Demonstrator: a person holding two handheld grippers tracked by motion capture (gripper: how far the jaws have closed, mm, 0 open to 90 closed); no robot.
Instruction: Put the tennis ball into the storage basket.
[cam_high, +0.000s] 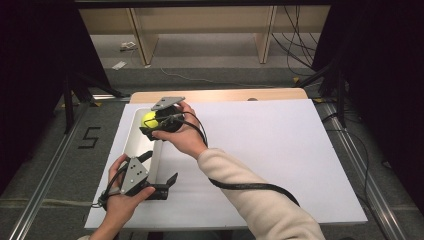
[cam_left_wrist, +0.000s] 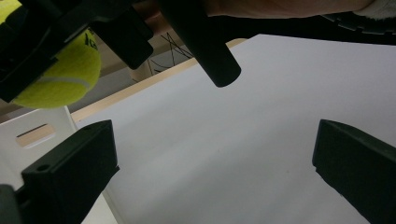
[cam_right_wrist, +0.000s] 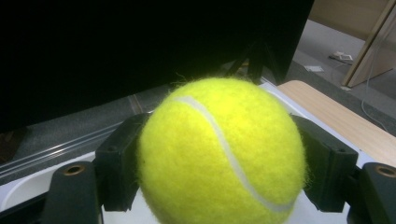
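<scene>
A yellow tennis ball (cam_high: 148, 119) hangs over the far end of a white rectangular bin (cam_high: 134, 142) at the table's left, with my right gripper (cam_high: 152, 121) shut on it. In the right gripper view the ball (cam_right_wrist: 219, 151) sits squeezed between both black jaws. My left gripper (cam_high: 161, 172) rests near the bin's near end, open, with nothing between its jaws. The left gripper view (cam_left_wrist: 212, 158) looks across bare white table, and the ball (cam_left_wrist: 60, 77) shows at its upper left, held by the other gripper.
A white sheet (cam_high: 260, 150) covers the wooden table (cam_high: 220, 95). The bin's wall with a handle slot (cam_left_wrist: 35, 134) stands by my left jaw. The right forearm and its black cable (cam_high: 250, 186) cross the table's middle. Shelving and cables lie beyond the far edge.
</scene>
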